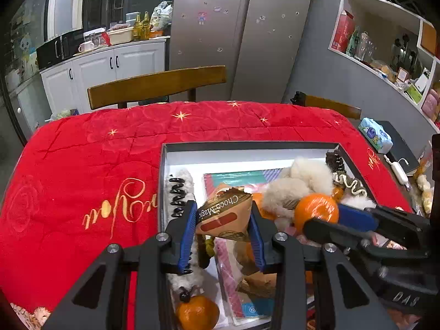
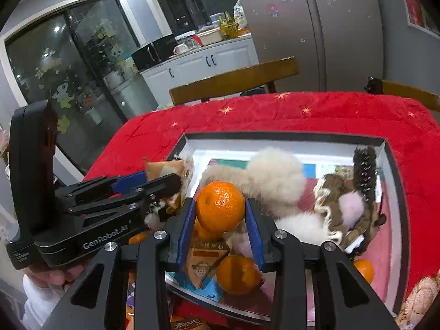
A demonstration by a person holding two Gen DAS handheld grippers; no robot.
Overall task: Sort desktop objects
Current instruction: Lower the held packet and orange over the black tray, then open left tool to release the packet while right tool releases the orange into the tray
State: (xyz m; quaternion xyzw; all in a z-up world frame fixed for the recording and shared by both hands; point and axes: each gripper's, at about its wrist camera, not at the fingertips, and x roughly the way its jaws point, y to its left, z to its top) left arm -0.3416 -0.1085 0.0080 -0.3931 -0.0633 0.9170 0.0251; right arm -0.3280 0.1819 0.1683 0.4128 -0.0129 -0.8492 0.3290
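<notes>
My left gripper (image 1: 223, 212) is shut on a brown triangular Choco Magic snack packet (image 1: 229, 206), held just above the open box (image 1: 247, 146). To its right, my right gripper (image 1: 326, 216) is shut on a mandarin orange (image 1: 316, 209) over the same box. In the right wrist view the orange (image 2: 220, 206) sits squeezed between the blue pads (image 2: 254, 233) of the right gripper (image 2: 220, 207). There the left gripper (image 2: 161, 177) reaches in from the left with the packet (image 2: 162, 168) in its jaws. A hand (image 2: 52, 275) holds its handle.
The grey-rimmed box (image 2: 288, 135) lies on a red quilt (image 1: 96, 165) and holds fluffy white pieces (image 1: 302, 177), a black spiral hair clip (image 1: 178, 192), scrunchies (image 2: 330, 200), more oranges (image 2: 238, 273) and another packet (image 2: 205, 258). A tissue pack (image 1: 375, 134) lies right; wooden chairs (image 1: 156, 84) stand behind.
</notes>
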